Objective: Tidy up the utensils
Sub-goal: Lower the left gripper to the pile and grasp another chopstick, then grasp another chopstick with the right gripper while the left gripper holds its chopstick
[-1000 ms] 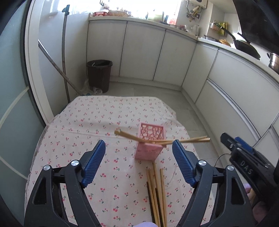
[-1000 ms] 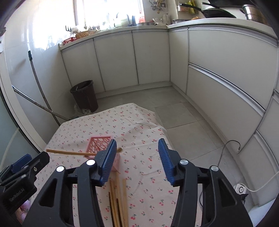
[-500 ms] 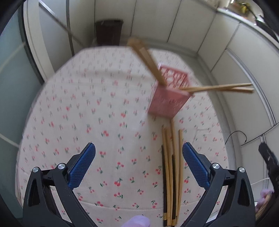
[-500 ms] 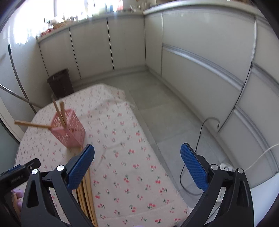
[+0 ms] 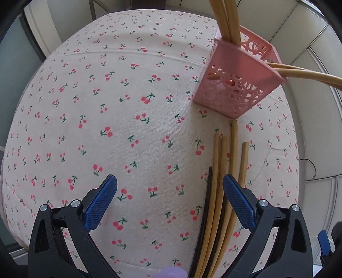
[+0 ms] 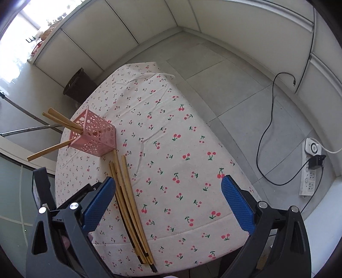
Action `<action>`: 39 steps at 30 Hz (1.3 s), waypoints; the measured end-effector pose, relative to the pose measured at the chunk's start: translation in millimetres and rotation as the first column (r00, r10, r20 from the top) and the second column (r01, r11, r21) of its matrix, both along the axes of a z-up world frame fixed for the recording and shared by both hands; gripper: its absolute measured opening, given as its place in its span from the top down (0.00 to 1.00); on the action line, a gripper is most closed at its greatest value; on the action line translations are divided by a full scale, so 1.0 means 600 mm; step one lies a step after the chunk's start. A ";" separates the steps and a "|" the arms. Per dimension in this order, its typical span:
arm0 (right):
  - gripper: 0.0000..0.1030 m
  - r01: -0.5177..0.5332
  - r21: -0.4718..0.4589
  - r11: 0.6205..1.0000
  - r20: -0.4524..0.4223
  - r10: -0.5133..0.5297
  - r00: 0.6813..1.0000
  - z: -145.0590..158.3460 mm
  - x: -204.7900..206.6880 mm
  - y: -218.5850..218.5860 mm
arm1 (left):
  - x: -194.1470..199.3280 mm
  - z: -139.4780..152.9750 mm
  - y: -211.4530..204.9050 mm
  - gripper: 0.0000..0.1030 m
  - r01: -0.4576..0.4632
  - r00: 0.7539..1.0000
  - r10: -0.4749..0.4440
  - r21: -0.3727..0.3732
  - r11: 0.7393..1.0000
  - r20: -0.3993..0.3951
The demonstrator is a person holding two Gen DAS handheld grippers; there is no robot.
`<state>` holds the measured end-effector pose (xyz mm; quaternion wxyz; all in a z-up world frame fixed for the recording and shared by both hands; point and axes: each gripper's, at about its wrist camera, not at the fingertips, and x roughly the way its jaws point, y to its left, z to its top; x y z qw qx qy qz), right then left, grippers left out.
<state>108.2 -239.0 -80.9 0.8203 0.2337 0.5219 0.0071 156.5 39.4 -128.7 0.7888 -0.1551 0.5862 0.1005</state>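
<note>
A bundle of loose chopsticks (image 5: 220, 192) lies on the tabletop (image 5: 85, 107), long axis running from its near edge toward the pink holder (image 5: 235, 85). The left gripper (image 5: 170, 205) hangs nearer, its right finger over the bundle. The right gripper (image 6: 168, 203) has it beside its left finger. Both jaws have just been opening, now wide and empty.

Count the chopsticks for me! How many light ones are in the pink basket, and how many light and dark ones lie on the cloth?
Light chopsticks in the pink basket: 4
Light chopsticks on the cloth: 4
Dark chopsticks on the cloth: 2, partly hidden
Total: 10
</note>
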 end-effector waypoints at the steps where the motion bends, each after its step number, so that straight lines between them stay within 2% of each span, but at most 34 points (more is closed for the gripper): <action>1: 0.07 -0.002 0.012 1.000 -0.011 0.002 1.000 -0.002 0.003 -0.002 | 0.002 -0.002 -0.001 0.11 -0.002 1.000 0.002 -0.004 1.000 0.000; 3: 0.07 0.006 0.053 0.999 -0.033 -0.004 0.999 -0.010 0.005 -0.005 | 0.010 -0.005 -0.006 0.15 -0.010 1.000 0.010 -0.020 1.000 0.011; 5: 0.07 0.008 0.090 0.996 -0.049 -0.004 0.999 -0.015 0.005 -0.007 | 0.018 -0.010 -0.013 0.30 0.001 1.000 0.000 -0.030 1.000 0.022; 8: 0.07 0.010 0.087 0.996 -0.045 -0.006 0.999 -0.014 0.003 -0.008 | 0.036 -0.022 -0.027 0.44 0.021 1.000 -0.020 -0.046 0.999 0.014; 9: 0.07 0.011 0.085 0.996 -0.042 -0.007 0.999 -0.012 0.003 -0.009 | 0.048 -0.019 -0.030 0.45 0.020 1.000 -0.020 -0.028 0.999 0.018; 10: 0.07 0.013 0.087 0.996 -0.039 -0.010 0.999 -0.011 0.003 -0.010 | 0.052 -0.017 -0.036 0.51 0.026 0.999 -0.026 -0.003 1.000 0.035; 14: 0.07 0.016 0.105 0.994 -0.047 -0.011 0.999 -0.012 0.005 -0.014 | 0.068 -0.018 -0.061 0.62 0.064 0.997 -0.064 0.023 0.998 0.040; 18: 0.07 -0.002 0.077 0.997 -0.048 0.006 0.999 -0.012 0.007 -0.008 | 0.074 -0.021 -0.106 0.73 0.139 0.989 -0.144 0.111 0.984 0.040; 20: 0.07 -0.003 0.032 0.999 -0.041 0.004 0.999 -0.012 0.008 -0.004 | 0.074 -0.022 -0.123 0.91 0.187 0.980 -0.195 0.135 0.973 0.047; 21: 0.07 -0.003 0.015 1.000 -0.041 0.003 0.999 -0.013 0.009 -0.001 | 0.073 -0.022 -0.130 0.95 0.206 0.975 -0.215 0.137 0.969 0.054; 23: 0.07 -0.009 0.011 1.000 -0.051 0.010 0.999 -0.022 0.012 0.003 | 0.067 -0.019 -0.126 0.95 0.204 0.972 -0.216 0.127 0.971 0.089; 26: 0.07 -0.017 0.038 0.999 -0.080 0.020 0.997 -0.043 0.021 0.014 | 0.042 0.008 -0.093 0.96 0.171 0.961 -0.179 0.057 0.984 0.208; 27: 0.07 -0.023 0.042 0.999 -0.084 0.027 0.996 -0.051 0.028 0.023 | 0.031 0.025 -0.079 0.96 0.173 0.954 -0.171 0.011 0.985 0.246; 29: 0.10 -0.034 0.031 0.999 -0.082 0.036 0.996 -0.061 0.040 0.040 | 0.014 0.047 -0.064 0.96 0.178 0.948 -0.162 -0.037 0.983 0.275; 30: 0.20 -0.045 0.021 0.999 -0.080 0.046 0.996 -0.066 0.048 0.050 | 0.002 0.063 -0.054 0.96 0.188 0.942 -0.163 -0.062 0.980 0.292; 31: 0.35 -0.068 0.007 0.998 -0.085 0.068 0.994 -0.075 0.059 0.067 | -0.005 0.072 -0.043 0.96 0.197 0.939 -0.167 -0.072 0.978 0.302; 33: 0.46 -0.094 -0.004 0.996 -0.109 0.093 0.990 -0.093 0.076 0.093 | -0.027 0.090 -0.030 0.96 0.214 0.929 -0.180 -0.074 0.974 0.323; 36: 0.48 -0.095 0.010 0.995 -0.118 0.096 0.988 -0.105 0.088 0.117 | -0.060 0.123 -0.005 0.96 0.228 0.916 -0.189 -0.072 0.971 0.353; 39: 0.48 -0.111 -0.004 0.994 -0.089 0.110 0.990 -0.104 0.102 0.147 | -0.070 0.143 0.021 0.96 0.235 0.908 -0.190 -0.077 0.969 0.374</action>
